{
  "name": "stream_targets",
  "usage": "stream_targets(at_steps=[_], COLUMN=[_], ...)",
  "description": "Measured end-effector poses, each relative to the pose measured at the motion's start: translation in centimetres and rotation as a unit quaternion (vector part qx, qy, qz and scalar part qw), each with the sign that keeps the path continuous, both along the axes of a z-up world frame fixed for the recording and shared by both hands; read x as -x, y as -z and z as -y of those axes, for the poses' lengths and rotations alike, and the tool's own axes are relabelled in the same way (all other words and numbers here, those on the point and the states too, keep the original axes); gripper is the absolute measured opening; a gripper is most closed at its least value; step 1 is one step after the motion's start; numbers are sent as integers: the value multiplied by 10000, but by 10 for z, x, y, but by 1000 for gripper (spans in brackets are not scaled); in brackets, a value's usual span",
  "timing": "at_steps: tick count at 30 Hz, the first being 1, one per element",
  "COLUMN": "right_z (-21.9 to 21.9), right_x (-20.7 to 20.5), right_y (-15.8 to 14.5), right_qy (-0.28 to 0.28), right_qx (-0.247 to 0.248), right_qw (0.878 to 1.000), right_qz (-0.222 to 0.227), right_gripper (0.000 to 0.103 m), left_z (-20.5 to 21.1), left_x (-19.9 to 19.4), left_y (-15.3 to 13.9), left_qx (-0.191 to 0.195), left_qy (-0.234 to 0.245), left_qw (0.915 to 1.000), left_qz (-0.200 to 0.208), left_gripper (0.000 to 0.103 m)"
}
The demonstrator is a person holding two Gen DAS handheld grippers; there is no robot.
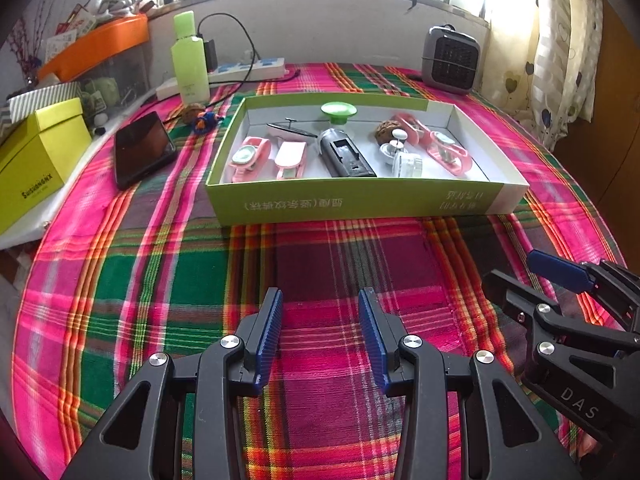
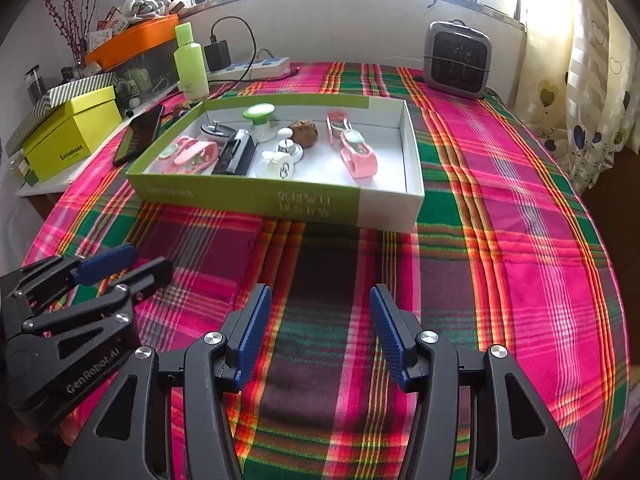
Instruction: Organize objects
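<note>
Two grippers hang low over a plaid cloth (image 2: pixel 500 220) of pink, green and orange stripes that covers the surface. The left gripper (image 1: pixel 320 334) has its blue ribbed fingers (image 1: pixel 269 332) parted with only cloth between them; its side, seen from the right wrist view, reads "GenRobot.AI". The right gripper (image 2: pixel 320 334) also has its fingers (image 2: pixel 253 334) released and apart, grasping nothing; in the left wrist view its arm shows the letters "DAS".

Ahead of both lies a shallow green-and-white box (image 1: pixel 360 200) with Chinese print on its near wall, too small to read fully. Inside it sit pink clips (image 1: pixel 250 158), a black oblong device (image 1: pixel 346 154), a green-capped piece (image 1: pixel 338 112), a brown walnut-like lump (image 1: pixel 386 130) and small white and metal parts (image 1: pixel 406 160).

Left of the box lies a dark phone (image 1: pixel 142 148). Further left stands a yellow box (image 1: pixel 36 160) printed "SUSUHOMNX", as near as can be read. Behind are a green bottle (image 1: pixel 190 56), a power strip (image 1: pixel 248 68) with a plugged charger, an orange tray (image 1: pixel 96 44) and a grey heater (image 1: pixel 452 60). Bright windows and a patterned curtain (image 1: pixel 560 60) close the room.
</note>
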State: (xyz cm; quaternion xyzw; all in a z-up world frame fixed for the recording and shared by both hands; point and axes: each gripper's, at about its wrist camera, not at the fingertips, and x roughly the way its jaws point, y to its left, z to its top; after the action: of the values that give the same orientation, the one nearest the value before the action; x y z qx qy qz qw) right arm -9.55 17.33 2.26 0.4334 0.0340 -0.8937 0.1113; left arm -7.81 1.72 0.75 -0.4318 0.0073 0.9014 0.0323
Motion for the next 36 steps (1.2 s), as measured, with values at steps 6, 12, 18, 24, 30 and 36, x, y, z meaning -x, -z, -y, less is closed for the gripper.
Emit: stream_targets(at_steps=[6, 12, 18, 24, 30, 36], right_z=[1, -2, -3, -4, -4, -4], right_x=[-4, -5, -3, -3, -3, -3], right_y=[4, 6, 6, 7, 7, 7], right_qy=[20, 153, 191, 201, 201, 202], right_qx=[-119, -182, -185, -179, -180, -179], right_qw=[9999, 9997, 9996, 9996, 9996, 9996], right_qz=[28, 0, 11, 17, 18, 19], right_gripper=[53, 61, 64, 65, 66, 66], left_z=[2, 3, -2, -4, -4, -4], left_x=[-4, -4, -4, -4, -4, -4], left_y=[1, 2, 2, 2, 2, 2], left_qx=[-32, -93, 9, 35, 24, 30], left_qy=[-54, -31, 41, 90, 93, 93], left_qw=[10000, 9999, 10000, 9999, 9999, 9999], left_qz=[-61, -62, -44, -32, -31, -31], left_gripper=[39, 42, 50, 54, 56, 56])
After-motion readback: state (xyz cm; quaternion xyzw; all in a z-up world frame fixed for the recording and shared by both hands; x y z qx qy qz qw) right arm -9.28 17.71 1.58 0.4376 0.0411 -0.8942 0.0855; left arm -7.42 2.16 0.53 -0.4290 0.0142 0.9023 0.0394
